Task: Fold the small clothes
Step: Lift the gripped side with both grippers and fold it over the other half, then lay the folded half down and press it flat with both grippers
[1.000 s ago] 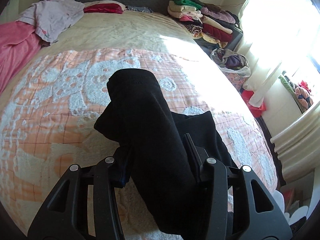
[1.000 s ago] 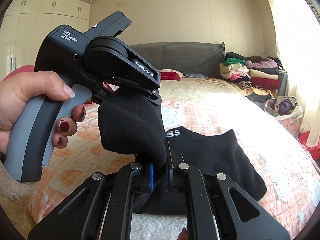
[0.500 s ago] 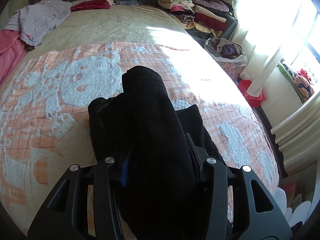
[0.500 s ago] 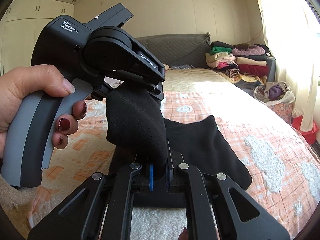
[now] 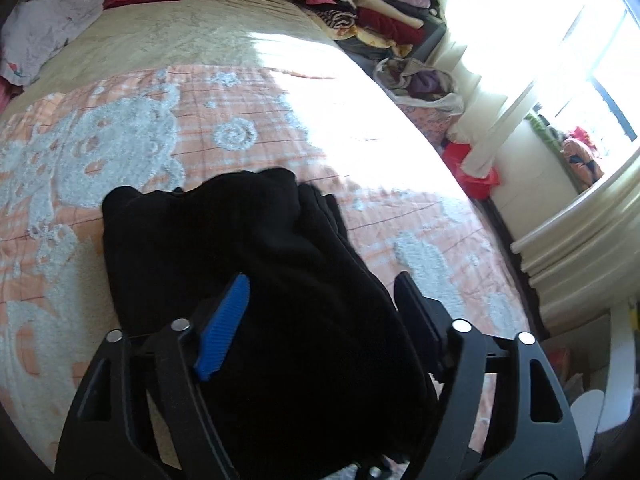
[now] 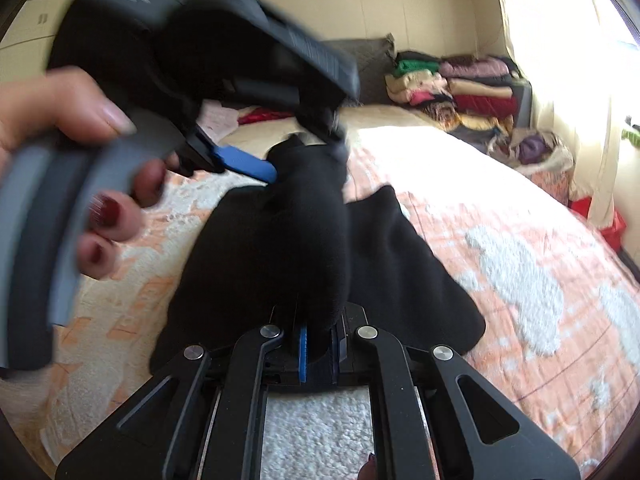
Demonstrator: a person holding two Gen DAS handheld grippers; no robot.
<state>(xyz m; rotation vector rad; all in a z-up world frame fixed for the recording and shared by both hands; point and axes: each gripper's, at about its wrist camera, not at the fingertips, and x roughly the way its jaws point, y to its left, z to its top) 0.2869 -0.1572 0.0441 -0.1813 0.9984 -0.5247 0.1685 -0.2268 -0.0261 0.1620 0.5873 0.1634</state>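
Black garment [image 5: 280,280] between (opening) left gripper [image 5: 320,300]

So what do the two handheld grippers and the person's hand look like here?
Both grippers, left and right, are black, with angular cut-out linkage arms, silver pivot pins and ribbed blue pads lining the jaws. The left gripper has a grey pistol-style handle and white print, blurred here. The hand holding it wears dark red nail polish; no sleeve shows.

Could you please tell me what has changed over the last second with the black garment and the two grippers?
The left gripper is opening, letting go of the black garment, which has sunk onto the blanket. The right gripper stays shut on it.
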